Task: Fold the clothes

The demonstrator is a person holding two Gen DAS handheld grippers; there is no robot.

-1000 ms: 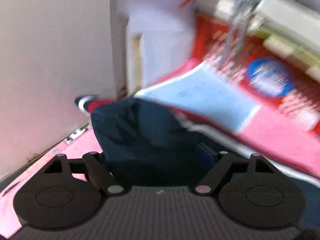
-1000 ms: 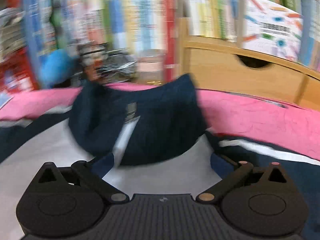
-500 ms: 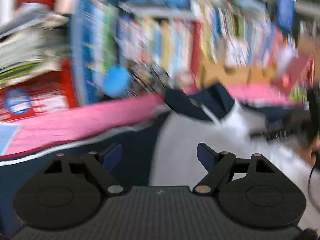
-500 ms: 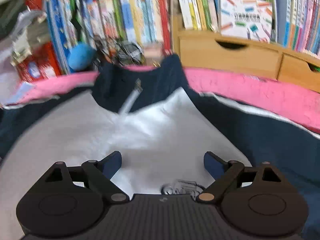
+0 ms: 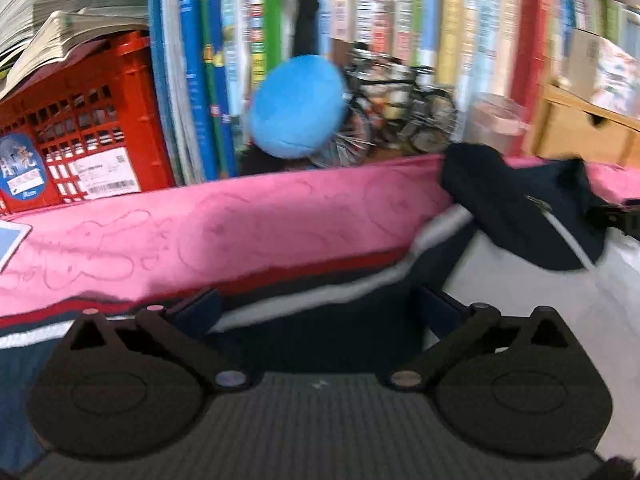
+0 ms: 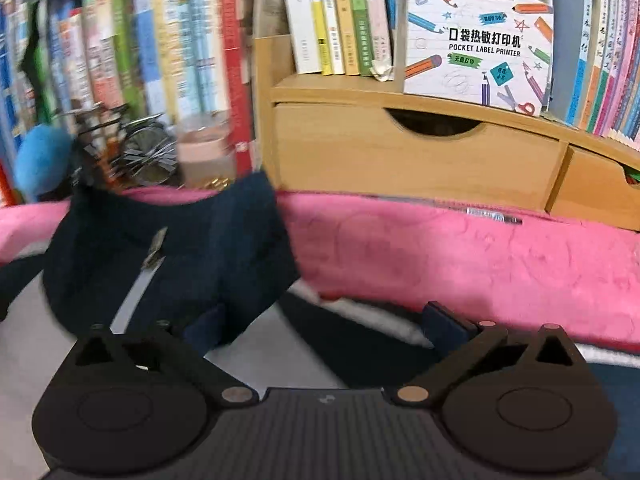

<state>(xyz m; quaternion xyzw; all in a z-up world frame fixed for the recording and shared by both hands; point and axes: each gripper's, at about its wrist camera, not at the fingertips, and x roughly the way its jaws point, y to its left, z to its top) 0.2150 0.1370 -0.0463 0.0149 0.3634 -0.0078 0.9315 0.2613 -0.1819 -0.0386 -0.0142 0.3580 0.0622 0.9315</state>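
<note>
A navy and white jacket (image 5: 532,300) lies spread on a pink blanket (image 5: 240,224). Its navy collar (image 6: 172,248), with a zip pull, is flopped over the white chest. My left gripper (image 5: 318,308) hovers low over the left shoulder, where a navy sleeve (image 5: 320,332) carries white and red stripes. Its jaws are opening, and cloth lies under the gap without being pinched. My right gripper (image 6: 326,322) hangs over the right shoulder just beside the collar. Its jaws are also opening, and the pads press on nothing.
Packed bookshelves line the far edge. A red crate (image 5: 80,128), a blue plush ball (image 5: 296,108) and a model bicycle (image 5: 400,112) stand behind the blanket. Further right are a pink cup (image 6: 204,152), wooden drawers (image 6: 400,160) and a label printer box (image 6: 476,44).
The left gripper swung from the wall and sleeve end rightwards to the shoulder by the bookshelf. The right gripper pulled back, then came forward beside the collar. Both jaws now stand wider.
</note>
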